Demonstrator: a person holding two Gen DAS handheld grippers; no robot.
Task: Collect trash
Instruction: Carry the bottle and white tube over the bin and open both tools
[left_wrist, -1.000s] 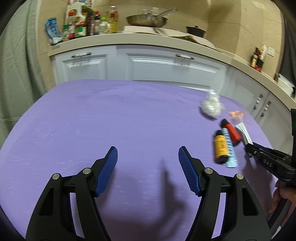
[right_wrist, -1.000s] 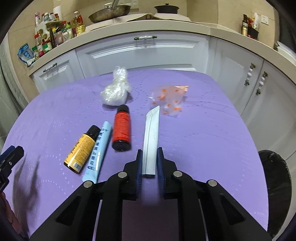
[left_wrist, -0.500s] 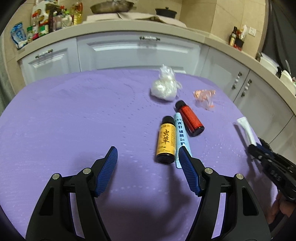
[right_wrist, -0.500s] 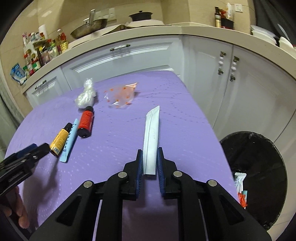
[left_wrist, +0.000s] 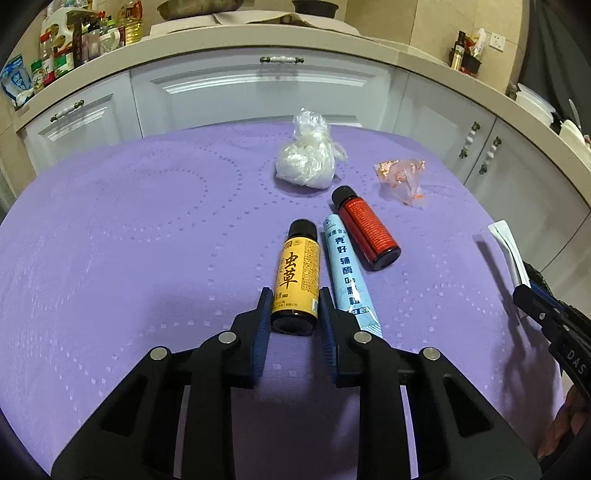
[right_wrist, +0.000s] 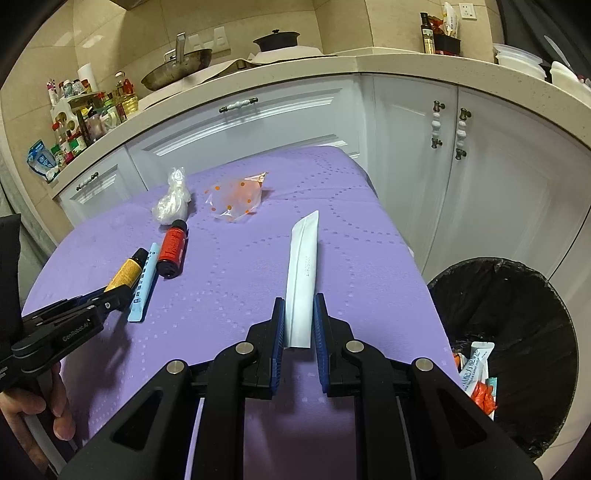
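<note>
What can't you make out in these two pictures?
- Bin contents, right view: mostly lost in the dark liner; the rim cuts off the packets.
- Yellow bottle base, left view: flanked by the closing left gripper.
- Counter bottles, both views: too small to read.
- White packet in right gripper: print too small.

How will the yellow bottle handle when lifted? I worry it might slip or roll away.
The yellow bottle looks rigid, so it should probably hold its shape between the closing left claw. It is round and lying on its side, so it would likely roll if released. The glossy label may be slippery, and the grip sits near its base, so it could tilt.
</note>
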